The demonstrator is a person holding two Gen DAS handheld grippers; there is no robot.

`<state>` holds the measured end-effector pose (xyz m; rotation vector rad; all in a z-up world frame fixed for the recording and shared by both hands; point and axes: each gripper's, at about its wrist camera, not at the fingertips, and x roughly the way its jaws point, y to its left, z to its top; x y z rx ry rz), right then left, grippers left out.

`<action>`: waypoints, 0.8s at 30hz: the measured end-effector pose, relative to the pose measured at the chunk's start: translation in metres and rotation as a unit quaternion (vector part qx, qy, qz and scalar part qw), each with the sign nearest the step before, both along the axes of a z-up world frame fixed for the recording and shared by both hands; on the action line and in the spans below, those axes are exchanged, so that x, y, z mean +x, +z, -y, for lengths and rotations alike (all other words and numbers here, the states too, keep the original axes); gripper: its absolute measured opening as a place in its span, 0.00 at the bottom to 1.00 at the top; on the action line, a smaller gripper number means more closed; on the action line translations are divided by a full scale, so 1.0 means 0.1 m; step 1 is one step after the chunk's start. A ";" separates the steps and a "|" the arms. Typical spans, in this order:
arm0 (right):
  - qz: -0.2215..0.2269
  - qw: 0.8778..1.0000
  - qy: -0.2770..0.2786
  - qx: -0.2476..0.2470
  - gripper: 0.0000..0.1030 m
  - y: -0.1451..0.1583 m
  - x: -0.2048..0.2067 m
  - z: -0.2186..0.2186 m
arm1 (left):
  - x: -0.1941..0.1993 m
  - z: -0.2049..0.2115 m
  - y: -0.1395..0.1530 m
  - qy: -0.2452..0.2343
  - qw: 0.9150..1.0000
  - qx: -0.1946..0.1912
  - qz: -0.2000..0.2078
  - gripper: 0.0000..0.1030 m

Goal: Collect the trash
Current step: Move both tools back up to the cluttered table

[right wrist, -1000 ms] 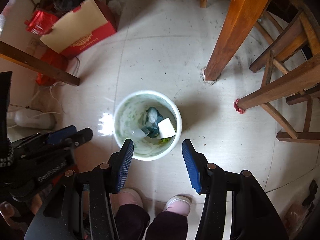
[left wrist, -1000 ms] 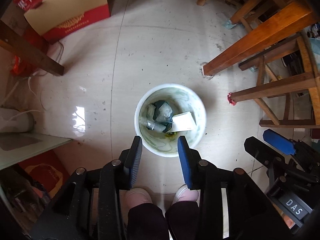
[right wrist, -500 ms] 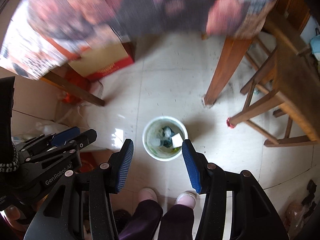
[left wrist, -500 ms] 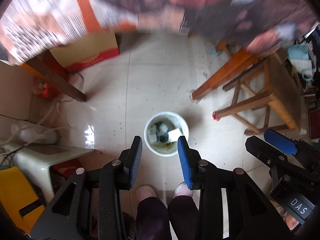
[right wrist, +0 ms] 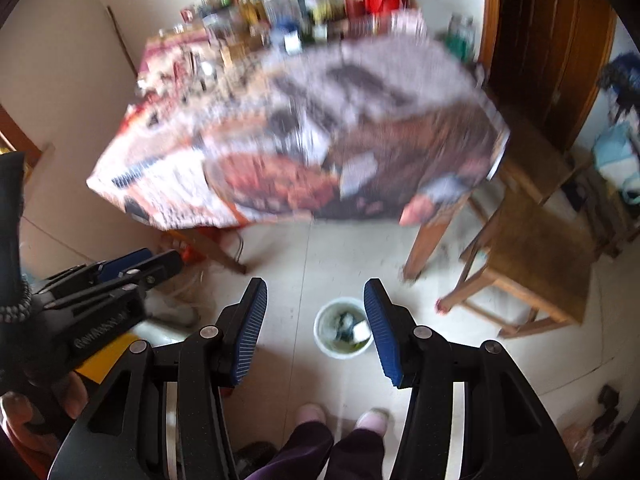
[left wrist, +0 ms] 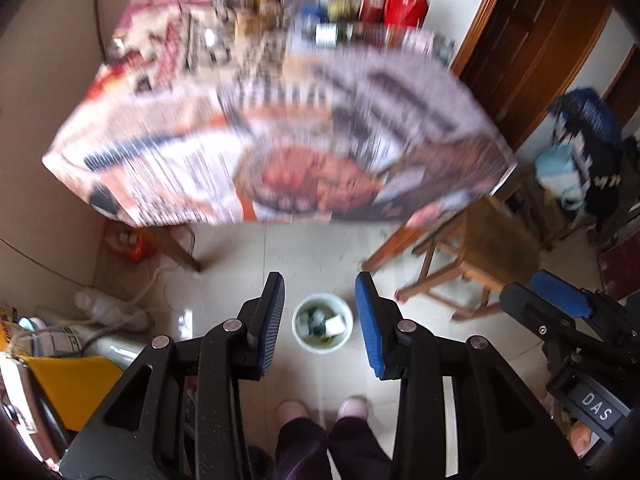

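Observation:
A white trash bucket (left wrist: 322, 328) stands on the floor far below, with plastic wrappers and a white card inside; it also shows in the right wrist view (right wrist: 343, 333). My left gripper (left wrist: 320, 316) is open and empty, high above the bucket. My right gripper (right wrist: 315, 330) is open and empty, also high above it. The right gripper shows at the right edge of the left wrist view (left wrist: 560, 300), and the left gripper at the left of the right wrist view (right wrist: 120, 272).
A table (left wrist: 280, 128) covered with printed paper fills the upper view, blurred, with bottles and jars (left wrist: 312, 0) at its far side. A wooden stool (left wrist: 480, 248) stands right of the bucket. A yellow box (left wrist: 76, 384) and cables lie at left. My feet (left wrist: 320, 408) are below.
Both grippers have risen well above the floor. The bucket has shrunk in view and the tabletop has come into sight. Both stay open.

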<state>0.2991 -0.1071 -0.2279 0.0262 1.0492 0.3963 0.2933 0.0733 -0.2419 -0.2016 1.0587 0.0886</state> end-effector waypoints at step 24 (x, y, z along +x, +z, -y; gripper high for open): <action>0.205 0.976 -0.060 0.034 0.68 1.82 -0.53 -0.02 | -0.75 -0.20 2.08 -0.044 0.976 0.051 0.208 0.63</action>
